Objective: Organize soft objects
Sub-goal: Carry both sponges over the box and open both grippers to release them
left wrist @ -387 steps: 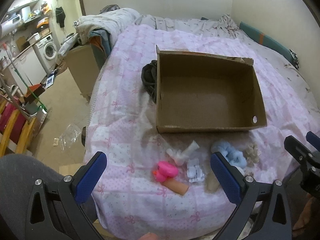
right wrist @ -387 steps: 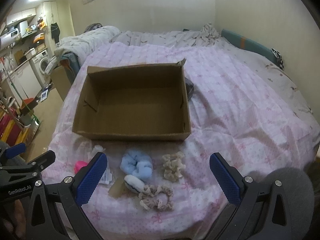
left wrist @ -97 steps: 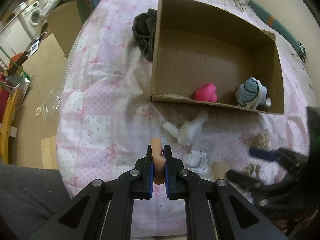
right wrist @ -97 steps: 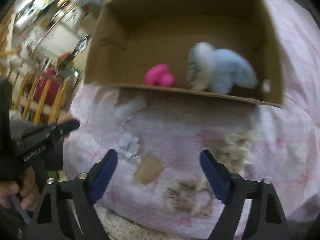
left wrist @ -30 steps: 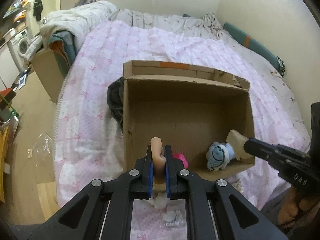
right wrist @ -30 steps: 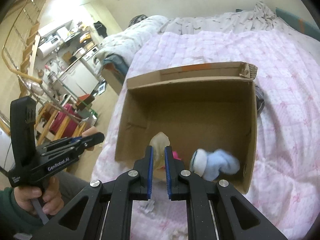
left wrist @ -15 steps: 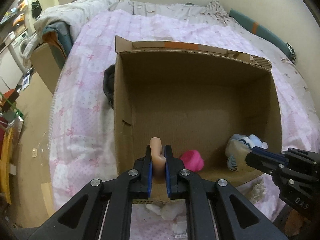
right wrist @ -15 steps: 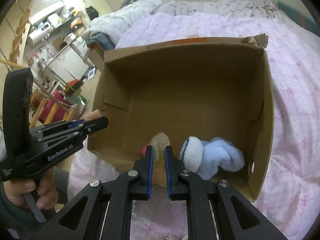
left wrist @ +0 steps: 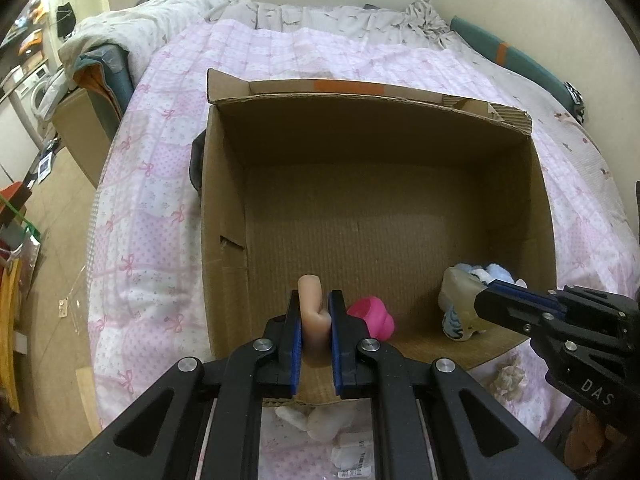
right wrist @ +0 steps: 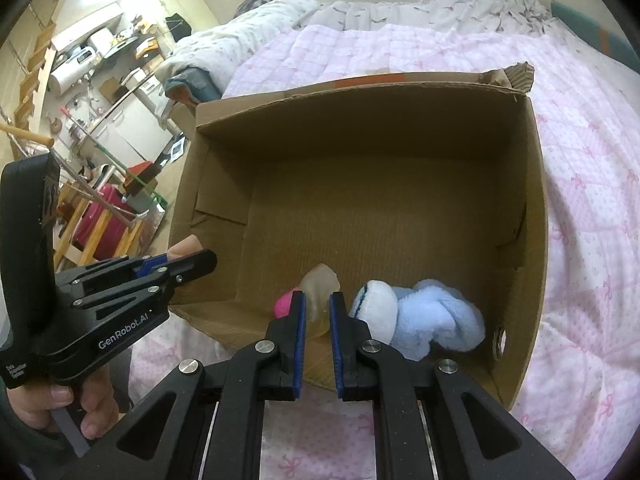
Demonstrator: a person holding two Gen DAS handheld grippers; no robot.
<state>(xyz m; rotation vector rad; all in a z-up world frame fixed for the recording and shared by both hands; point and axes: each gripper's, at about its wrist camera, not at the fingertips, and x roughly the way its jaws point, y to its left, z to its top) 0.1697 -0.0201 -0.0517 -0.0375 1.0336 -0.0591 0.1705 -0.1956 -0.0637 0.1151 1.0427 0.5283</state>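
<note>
Jaws of the left gripper [left wrist: 315, 322] are squeezed on a peach-coloured squishy toy [left wrist: 311, 303] shaped like a finger. The toy looks light and bendy. It sticks up past the pads, so the hold is low on its body, and that seems a good spot because the top can wobble. It hangs over the near wall of the brown cardboard box [left wrist: 224, 184], at about 6 o'clock in the left wrist view.

The right gripper [right wrist: 318, 314] has its jaws pressed on a see-through yellowish jelly lump [right wrist: 320, 282]. The lump looks soft and maybe a bit slippery, so a hold across its fat middle seems safest. It is over the near edge of the box floor.

Inside the box, a bright pink squishy ball [left wrist: 372, 314] lies close to the right of the peach toy. A fluffy light blue and white plush toy [right wrist: 420, 316] lies at about 4 o'clock in the right wrist view, in the near right corner. Both look light and squashy.

Both grippers tip steeply down into the box. A hand [right wrist: 60, 404] holds the left gripper's handle. The box sits on a bed with a pink bow-patterned quilt [right wrist: 592, 160].
</note>
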